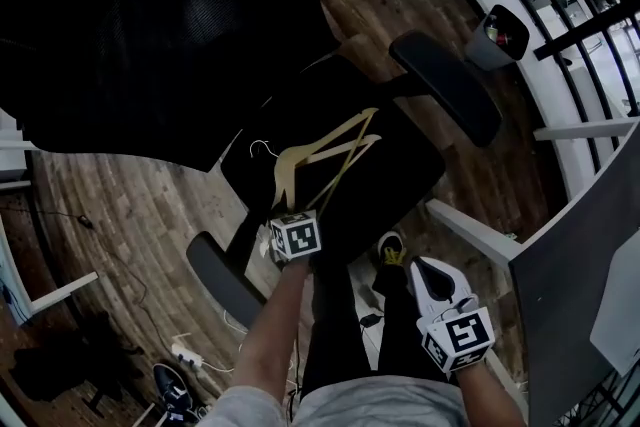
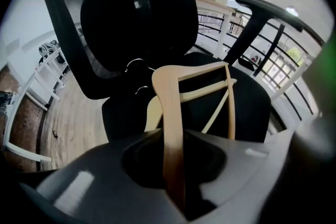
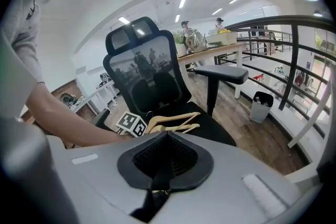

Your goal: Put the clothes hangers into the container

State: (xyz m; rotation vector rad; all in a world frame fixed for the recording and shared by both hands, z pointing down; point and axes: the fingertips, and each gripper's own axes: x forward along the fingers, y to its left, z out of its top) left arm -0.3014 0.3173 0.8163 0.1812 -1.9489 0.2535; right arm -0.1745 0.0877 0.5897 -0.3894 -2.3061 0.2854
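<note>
Two pale wooden hangers (image 1: 330, 150) with wire hooks lie stacked on the black seat (image 1: 400, 170) of an office chair. My left gripper (image 1: 287, 210) reaches to their near end. In the left gripper view one arm of the upper hanger (image 2: 170, 113) runs straight between the jaws of the left gripper (image 2: 173, 176), which are shut on it. My right gripper (image 1: 432, 273) hangs back by the person's legs, shut and empty. The right gripper view shows that gripper (image 3: 160, 178) closed, and beyond it the hangers (image 3: 173, 122) on the seat. No container for the hangers is plain to see.
The chair's mesh backrest (image 1: 150, 35) fills the upper left, with armrests at the right (image 1: 445, 85) and near left (image 1: 225, 280). A grey waste bin (image 1: 497, 35) stands by the black railing (image 1: 590, 25). A grey desk (image 1: 580, 285) is at my right. A power strip (image 1: 185, 353) lies on the wooden floor.
</note>
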